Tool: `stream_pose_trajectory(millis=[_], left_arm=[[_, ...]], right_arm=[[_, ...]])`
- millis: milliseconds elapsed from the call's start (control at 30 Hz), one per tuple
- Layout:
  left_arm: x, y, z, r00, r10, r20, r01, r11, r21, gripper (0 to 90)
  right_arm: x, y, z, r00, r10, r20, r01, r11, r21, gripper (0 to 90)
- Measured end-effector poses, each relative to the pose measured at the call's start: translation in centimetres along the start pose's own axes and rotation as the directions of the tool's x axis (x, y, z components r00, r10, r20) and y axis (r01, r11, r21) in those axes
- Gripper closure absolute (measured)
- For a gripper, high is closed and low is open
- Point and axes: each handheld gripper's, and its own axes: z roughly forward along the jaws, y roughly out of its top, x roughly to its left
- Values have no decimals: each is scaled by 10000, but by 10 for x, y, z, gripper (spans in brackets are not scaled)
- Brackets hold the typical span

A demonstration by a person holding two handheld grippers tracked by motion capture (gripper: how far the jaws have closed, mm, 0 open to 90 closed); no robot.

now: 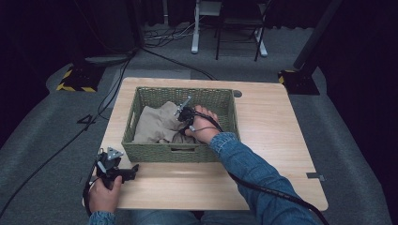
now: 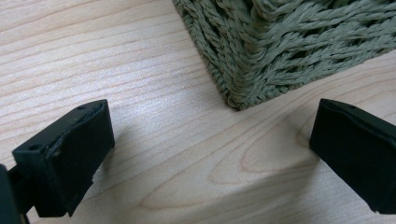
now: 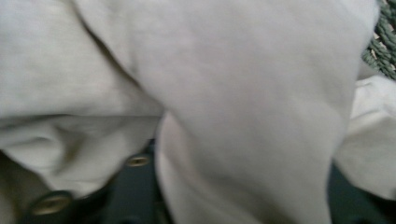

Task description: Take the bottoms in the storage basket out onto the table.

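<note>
A green woven basket [image 1: 180,152] stands on the wooden table [image 1: 267,140] with a crumpled beige cloth [image 1: 152,124] inside it. My right gripper [image 1: 182,112] is down in the basket, on the cloth's right part. In the right gripper view the beige cloth [image 3: 233,93] drapes over the jaws, and a thick fold runs down between the dark gripper parts [image 3: 126,196]. My left gripper [image 1: 133,171] rests low near the table's front left, just before the basket's near corner [image 2: 280,46]. It stands open [image 2: 212,116] over bare wood.
The basket weave [image 3: 383,46] shows at the right edge of the right gripper view. A cable [image 1: 277,192] trails from the right gripper along the denim sleeve. A small plate [image 1: 315,176] sits at the table's right edge. Desk legs [image 1: 195,44] and floor cables lie beyond.
</note>
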Motion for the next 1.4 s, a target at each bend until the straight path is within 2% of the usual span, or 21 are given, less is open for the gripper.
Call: stream_pose_trajectory(millis=[33, 133, 367, 400, 467, 633, 700, 767, 967, 1000, 1033, 1100, 1133, 1300, 1400], left_arm=[[0, 0, 0, 10000, 5, 1, -5, 10000, 3, 1], [0, 0, 0, 10000, 9, 0, -9, 10000, 4, 1], [0, 0, 0, 10000, 7, 1, -7, 10000, 9, 2], [0, 0, 0, 10000, 7, 1, -7, 10000, 9, 1], [0, 0, 0, 10000, 29, -2, -29, 10000, 20, 1], [0, 0, 0, 10000, 29, -5, -29, 10000, 26, 1], [0, 0, 0, 10000, 30, -4, -30, 10000, 27, 1], [0, 0, 0, 10000, 61, -20, -61, 10000, 32, 1], [0, 0, 0, 10000, 39, -16, -39, 10000, 14, 1], [0, 0, 0, 10000, 39, -16, -39, 10000, 14, 1], [0, 0, 0, 10000, 38, -18, -38, 10000, 12, 1], [0, 0, 0, 10000, 35, -17, -35, 10000, 11, 1], [0, 0, 0, 10000, 35, -17, -35, 10000, 11, 1], [0, 0, 0, 10000, 32, -19, -32, 10000, 7, 1], [1, 1, 0, 10000, 60, -19, -60, 10000, 11, 1]], right_arm=[[1, 1, -2, 10000, -33, 23, 33, 10000, -79, 679], [0, 2, -5, 9999, 124, 34, -123, 9997, -232, 708], [-3, 1, -18, 9989, 435, -156, -452, 9908, -1279, 733], [-3, 1, -18, 9989, 435, -156, -452, 9908, -1279, 733], [-5, 0, -26, 9986, 502, -134, -518, 9820, -1814, 737], [-8, -1, -41, 9971, 722, -219, -754, 9653, -2501, 739], [-9, -1, -44, 9969, 749, -222, -781, 9620, -2615, 738], [-11, -2, -51, 9952, 944, -276, -983, 9503, -2953, 739], [-16, -4, -63, 9934, 1090, -348, -1143, 9318, -3444, 739], [-16, -4, -63, 9934, 1090, -348, -1143, 9318, -3444, 739], [-17, -5, -67, 9921, 1192, -384, -1250, 9241, -3611, 739], [-18, -6, -71, 9911, 1260, -431, -1329, 9166, -3772, 739], [-18, -6, -71, 9911, 1260, -431, -1329, 9166, -3772, 739], [-20, -7, -82, 9882, 1442, -520, -1526, 8958, -4175, 738], [-20, -9, -88, 9874, 1503, -486, -1564, 8873, -4338, 738]])
